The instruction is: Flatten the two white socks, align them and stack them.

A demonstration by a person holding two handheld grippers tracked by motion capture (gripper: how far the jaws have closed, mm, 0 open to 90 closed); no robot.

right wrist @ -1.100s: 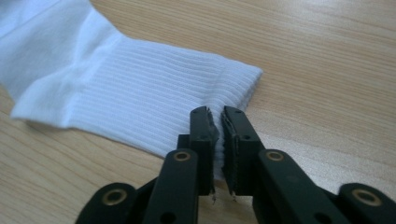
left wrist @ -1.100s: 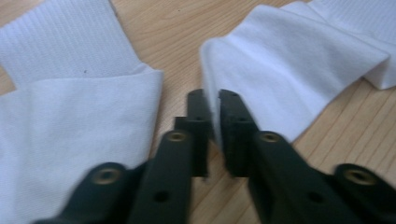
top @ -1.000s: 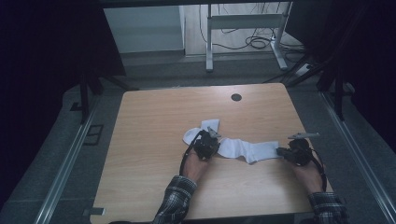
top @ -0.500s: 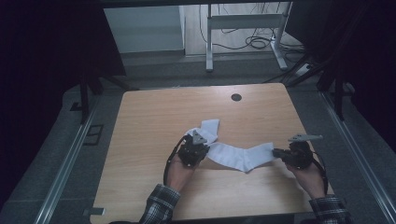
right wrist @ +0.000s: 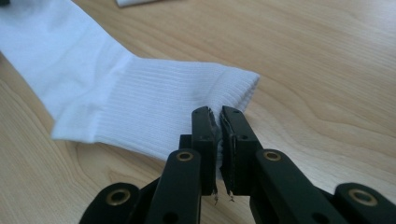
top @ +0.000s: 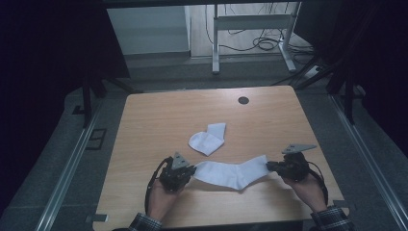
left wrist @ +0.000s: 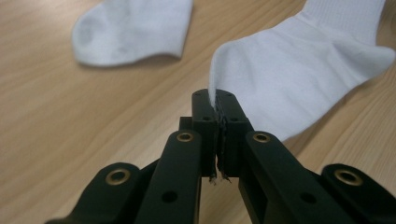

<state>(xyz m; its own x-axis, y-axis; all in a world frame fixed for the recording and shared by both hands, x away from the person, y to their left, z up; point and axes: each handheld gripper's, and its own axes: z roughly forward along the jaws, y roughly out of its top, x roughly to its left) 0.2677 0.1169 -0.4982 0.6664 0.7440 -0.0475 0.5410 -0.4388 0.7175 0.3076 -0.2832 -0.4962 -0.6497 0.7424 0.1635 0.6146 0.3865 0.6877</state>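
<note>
Two claws are sharing one white sock (top: 230,174), which I am holding stretched between them near the front edge of the table (top: 159,115). My left gripper (top: 191,170) is pinching the toe end: in the left gripper view its jaws are standing fully closed with a thin fold of the fabric (left wrist: 299,79) trapped between the pads. My right gripper (top: 269,166) is doing the same at the ribbed cuff (right wrist: 187,100), jaws closed tight on the cuff's edge. The sock is hanging slightly slack in the middle, its heel sagging onto the wood. Farther off, toward the table's centre, a second white sock (top: 208,139) is lying folded over itself, apart from the held one. At the far edge, a dark round grommet (top: 243,100) is sitting in the tabletop. As I am judging it, the step in hand is the straightening of the first sock before pairing; the next move is calling for both claws to be carrying it, kept taut, over to the second sock and laying it flat alongside or on top, with neither grip loosening until the fabric is resting down
</note>
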